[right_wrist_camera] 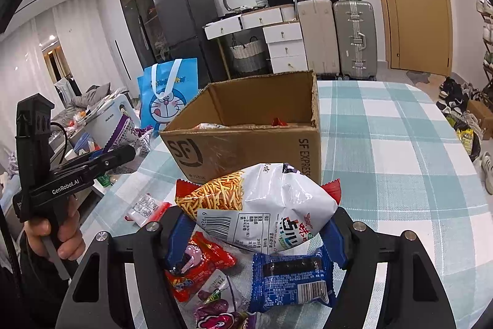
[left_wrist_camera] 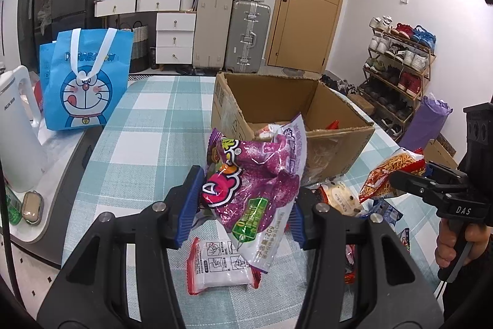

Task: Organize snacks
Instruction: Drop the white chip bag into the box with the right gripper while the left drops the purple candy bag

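Note:
My left gripper (left_wrist_camera: 240, 205) is shut on a purple snack bag (left_wrist_camera: 255, 181), held above the checked tablecloth just short of an open cardboard box (left_wrist_camera: 292, 113). My right gripper (right_wrist_camera: 258, 224) is shut on a white and red bag of potato sticks (right_wrist_camera: 262, 205), also lifted in front of the box (right_wrist_camera: 246, 144). A few packets lie inside the box. Each gripper shows in the other's view: the right gripper (left_wrist_camera: 409, 174) at the right edge, the left gripper (right_wrist_camera: 123, 153) at the left, each in a person's hand. Loose packets lie below: a red-white packet (left_wrist_camera: 215, 264), a red packet (right_wrist_camera: 197, 267), a blue packet (right_wrist_camera: 289, 279).
A blue cartoon tote bag (left_wrist_camera: 83, 82) and a white kettle (left_wrist_camera: 15, 125) stand on a side surface to the left of the table. The tablecloth (right_wrist_camera: 385, 144) stretches bare to the right of the box. Suitcases, drawers and a shoe rack (left_wrist_camera: 400, 67) line the room behind.

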